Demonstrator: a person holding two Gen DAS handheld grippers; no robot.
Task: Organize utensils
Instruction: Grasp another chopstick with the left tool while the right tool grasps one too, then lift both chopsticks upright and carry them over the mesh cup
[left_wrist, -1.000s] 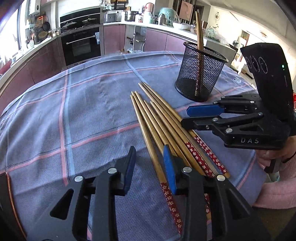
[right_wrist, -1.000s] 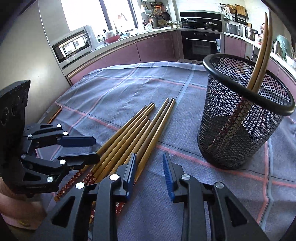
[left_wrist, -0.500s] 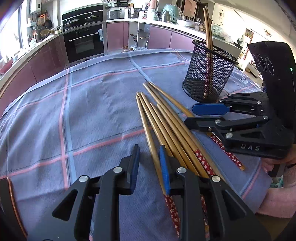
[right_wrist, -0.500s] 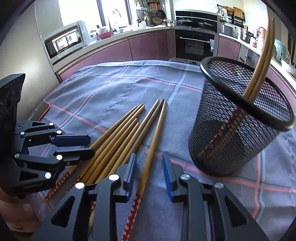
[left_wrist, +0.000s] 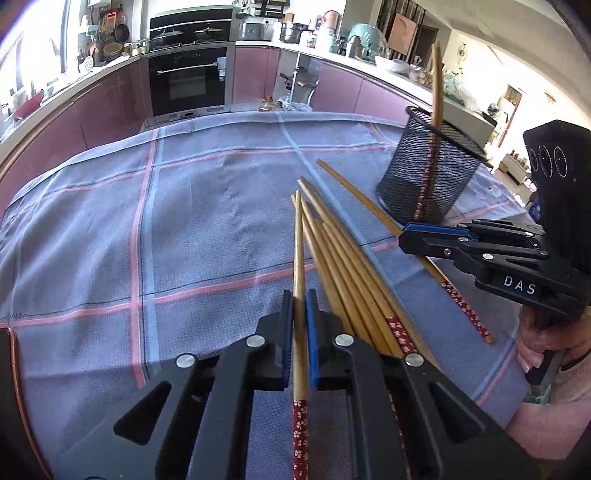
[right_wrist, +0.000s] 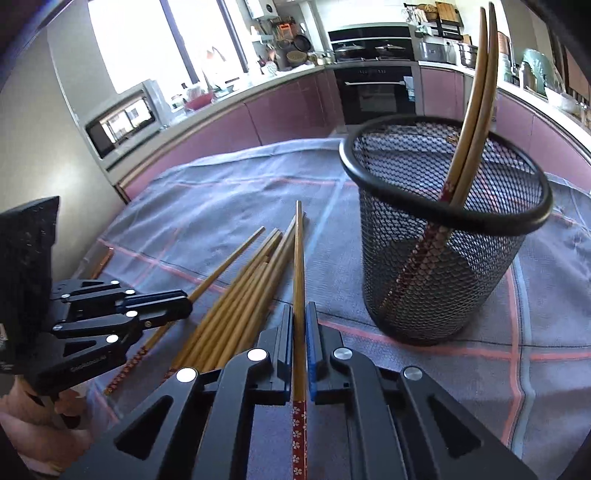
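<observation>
Both sets of fingers are pinching a chopstick right now. My left gripper (left_wrist: 300, 325) has one chopstick (left_wrist: 298, 258) clamped near its patterned red end, tip pointing out ahead over the loose pile (left_wrist: 343, 266) on the worktop (left_wrist: 110, 221). My right gripper (right_wrist: 300, 332) has its own stick (right_wrist: 299, 266) gripped the same way, with the mesh cup (right_wrist: 443, 266) just off to the right. Two chopsticks (right_wrist: 469, 110) lean inside the cup already, patterned ends down.

To do this bit well, I'd say lift straight up first so the stick clears its neighbours and doesn't drag them along. Then swing it vertical with the patterned end down, to match the two already in there. My grip sits close to that end, so the fingers will come down near the rim; keep them centred over the opening. That cup looks light, so bumping the rim could tip it. One hand at a time is probably safer than crowding both over it. Let go only once the stick is well inside, or it'll bounce out.
</observation>
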